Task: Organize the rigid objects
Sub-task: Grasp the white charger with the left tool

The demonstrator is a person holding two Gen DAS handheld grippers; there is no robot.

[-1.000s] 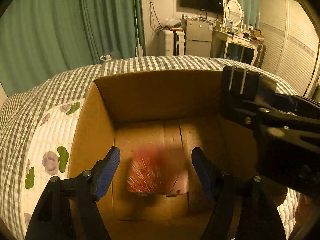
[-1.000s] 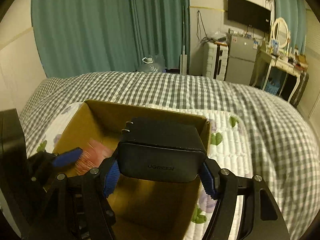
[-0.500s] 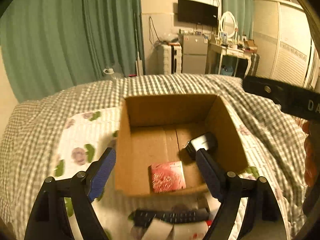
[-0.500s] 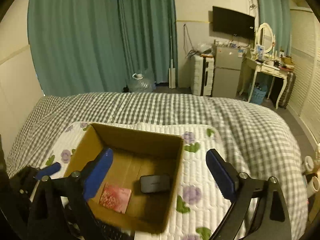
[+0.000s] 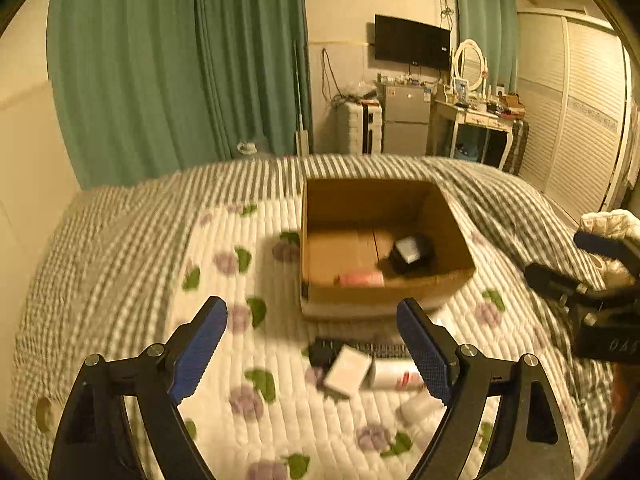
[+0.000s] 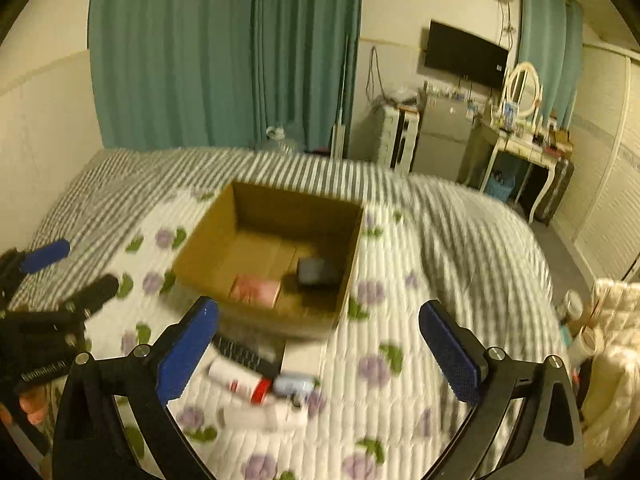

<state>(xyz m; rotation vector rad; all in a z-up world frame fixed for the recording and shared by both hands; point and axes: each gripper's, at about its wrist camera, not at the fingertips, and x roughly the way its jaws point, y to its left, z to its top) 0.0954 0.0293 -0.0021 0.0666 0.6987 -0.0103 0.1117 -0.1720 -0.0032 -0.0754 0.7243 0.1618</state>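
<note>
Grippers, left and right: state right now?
Left gripper: open, holding nothing, above the floral quilt.
Right gripper: open, holding nothing, short of the brown cardboard box.

A home bedroom.
A bed with checked bedding and a floral quilt, teal curtains, a wall-mounted TV, a dressing table with an oval mirror.

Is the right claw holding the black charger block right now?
No. In the right wrist view the right claw is open and empty, and the black charger block lies inside the open brown cardboard box.
</note>
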